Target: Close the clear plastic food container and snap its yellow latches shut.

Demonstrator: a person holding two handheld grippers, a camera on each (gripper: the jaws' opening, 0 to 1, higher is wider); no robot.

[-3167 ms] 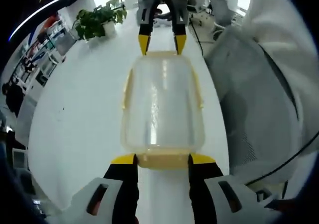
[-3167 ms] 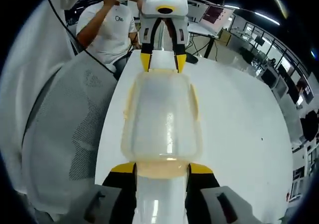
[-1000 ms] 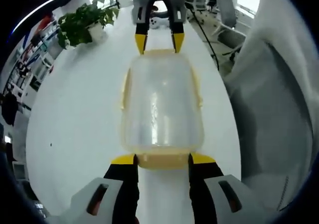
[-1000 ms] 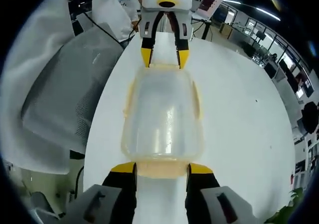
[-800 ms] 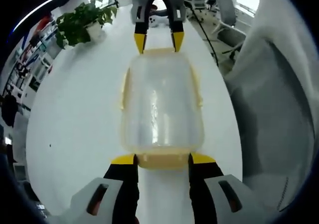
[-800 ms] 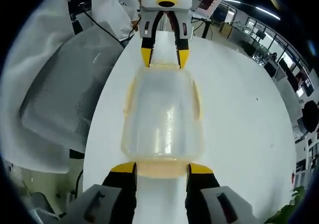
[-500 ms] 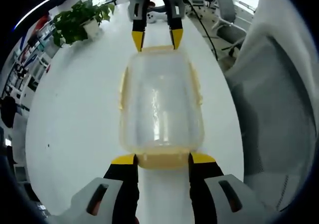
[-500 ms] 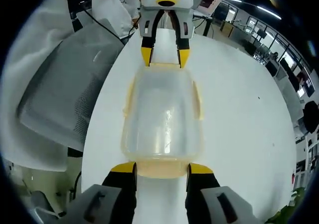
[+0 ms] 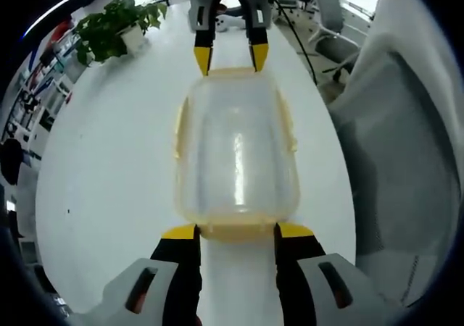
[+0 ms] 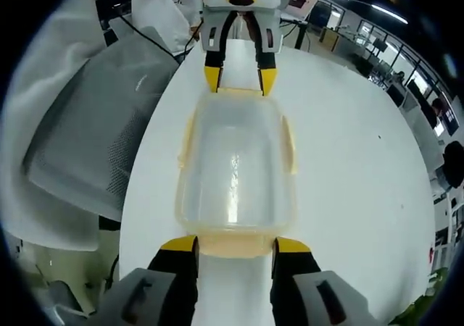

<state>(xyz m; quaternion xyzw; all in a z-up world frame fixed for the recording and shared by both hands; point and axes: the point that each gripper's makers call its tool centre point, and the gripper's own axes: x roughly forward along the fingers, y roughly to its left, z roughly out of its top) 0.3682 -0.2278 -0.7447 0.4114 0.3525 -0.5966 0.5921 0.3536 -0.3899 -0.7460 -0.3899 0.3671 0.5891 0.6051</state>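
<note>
Container point(image 9: 235, 152) (lid on) on white table point(image 9: 109, 166), both grippers' jaws spread at its ends

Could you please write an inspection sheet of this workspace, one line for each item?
Surface: white table, bare around the container.
Job's things: clear plastic food container with yellow latches lies lengthwise between the two tongs; lid looks on; whether the latches are snapped, cannot tell.
Clutter: nothing seen on the table.
Grippers: left tongs straddle the yellow end latch nearest them, jaws apart; right tongs do the same at the opposite end.
Cables: dark cable beyond the table edge.
Surroundings: green potted plant at the table's far end; grey mesh chair back beside the table; person in white behind.
</note>
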